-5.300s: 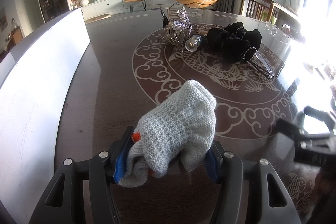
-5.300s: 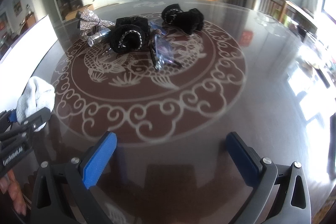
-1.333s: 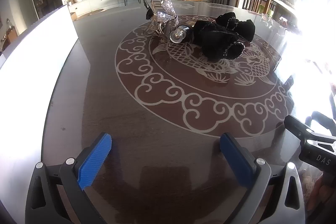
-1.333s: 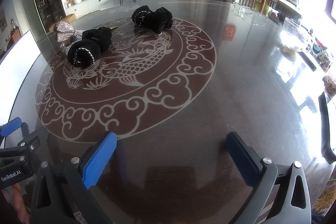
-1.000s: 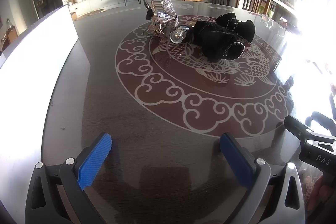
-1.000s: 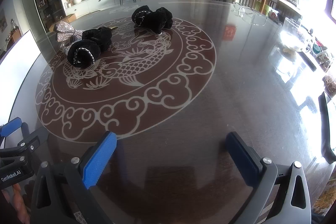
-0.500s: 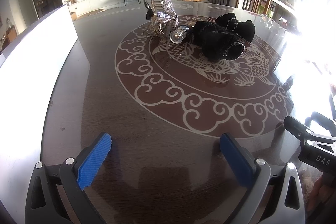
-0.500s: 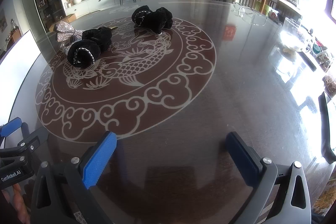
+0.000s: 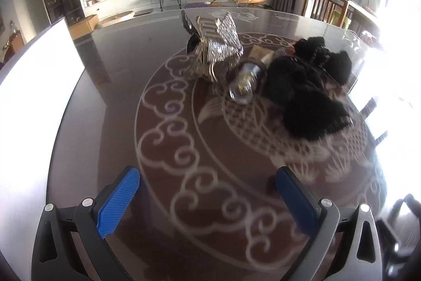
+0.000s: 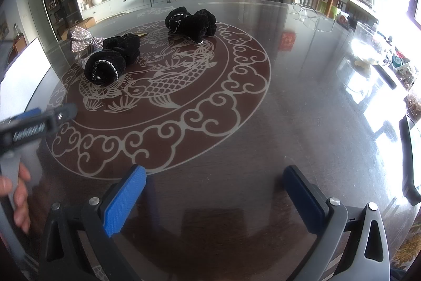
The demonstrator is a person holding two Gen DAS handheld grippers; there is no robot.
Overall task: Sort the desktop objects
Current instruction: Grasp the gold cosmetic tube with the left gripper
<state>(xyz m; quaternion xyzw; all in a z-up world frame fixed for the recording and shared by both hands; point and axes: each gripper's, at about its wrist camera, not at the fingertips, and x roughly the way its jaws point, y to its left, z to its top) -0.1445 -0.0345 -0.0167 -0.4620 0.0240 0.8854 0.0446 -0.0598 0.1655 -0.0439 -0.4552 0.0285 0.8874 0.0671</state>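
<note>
Both jaws stand wide apart and hold nothing. On the left gripper the blue pads frame only bare table, and the view is pointed toward the heap in the middle, so I judge it is lined up for the next pick. Nearest on its line lies a small glass bottle on its side, mouth toward the camera, touching a silver sequin bow behind it and a black velvet scrunchie to its right. The right gripper hovers low near the table edge, well apart from all objects, probably waiting so the two do not cross. From its view a second black scrunchie lies separate, farther back. The sorting looks unfinished.
</note>
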